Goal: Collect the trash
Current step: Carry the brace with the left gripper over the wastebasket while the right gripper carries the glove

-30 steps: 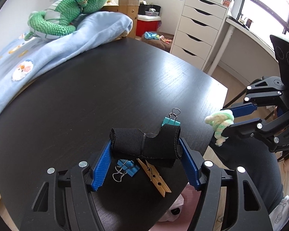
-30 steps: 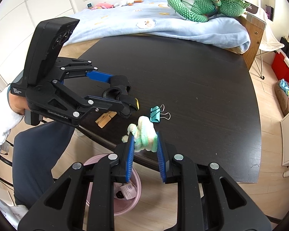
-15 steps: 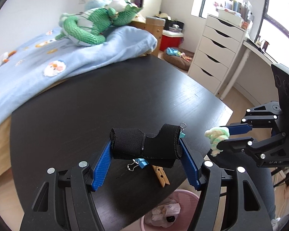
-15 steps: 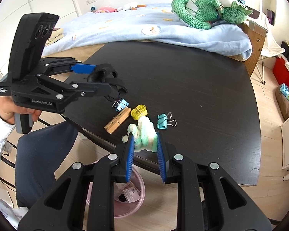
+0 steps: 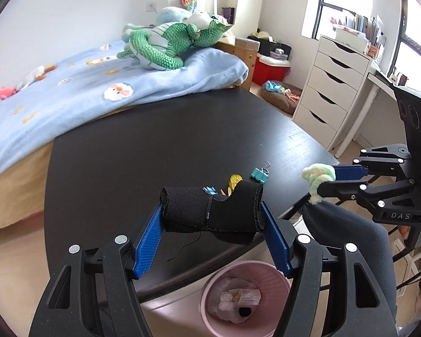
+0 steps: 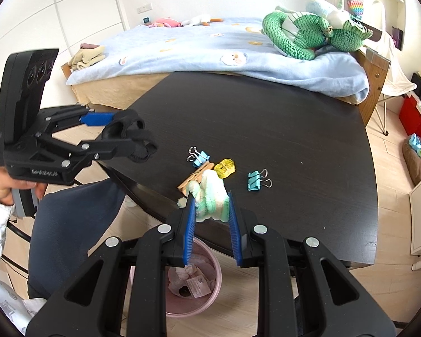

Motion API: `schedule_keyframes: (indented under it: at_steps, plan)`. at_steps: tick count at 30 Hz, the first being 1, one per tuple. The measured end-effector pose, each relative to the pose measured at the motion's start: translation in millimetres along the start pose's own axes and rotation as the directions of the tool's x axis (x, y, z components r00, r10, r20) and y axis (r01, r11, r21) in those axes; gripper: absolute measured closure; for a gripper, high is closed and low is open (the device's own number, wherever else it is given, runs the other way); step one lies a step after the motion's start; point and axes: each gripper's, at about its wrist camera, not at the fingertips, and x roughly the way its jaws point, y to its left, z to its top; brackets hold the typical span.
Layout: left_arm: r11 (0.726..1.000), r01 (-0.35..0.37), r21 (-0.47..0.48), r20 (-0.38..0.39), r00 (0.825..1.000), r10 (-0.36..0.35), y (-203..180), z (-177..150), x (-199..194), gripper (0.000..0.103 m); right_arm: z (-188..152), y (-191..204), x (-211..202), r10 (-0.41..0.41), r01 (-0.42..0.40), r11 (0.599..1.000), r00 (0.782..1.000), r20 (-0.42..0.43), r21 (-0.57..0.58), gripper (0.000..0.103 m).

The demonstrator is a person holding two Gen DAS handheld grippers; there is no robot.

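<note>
Left gripper grasping black fabric piece, right gripper clenching foam net; early release risking missing pink bin.

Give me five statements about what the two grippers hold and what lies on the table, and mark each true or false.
1. The left gripper holds a black fabric piece between its jaws. True.
2. The right gripper is empty. False: it is shut on a pale green and white fluffy wad.
3. The pink bin stands on the table. False: it stands on the floor below the dark table edge.
4. Two blue binder clips lie on the table. True.
5. The bin is empty. False: crumpled scraps lie inside.
</note>
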Motion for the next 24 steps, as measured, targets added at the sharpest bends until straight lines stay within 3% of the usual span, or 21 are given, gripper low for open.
schedule_keyframes:
  at_steps: [13,24]
  plan:
    - [1.000,-0.005,-0.012,0.021,1.000,0.006,-24.0,-43.5,-31.1,0.038,-26.0,33.5,-18.0,0.010,-0.009,0.999,1.000,0.024,-0.035,0.081]
    - [0.999,-0.015,-0.040,0.006,1.000,0.015,-32.0,-84.3,-39.0,0.038,-62.9,52.4,-14.9,0.030,-0.030,0.999,0.999,-0.013,-0.034,0.081]
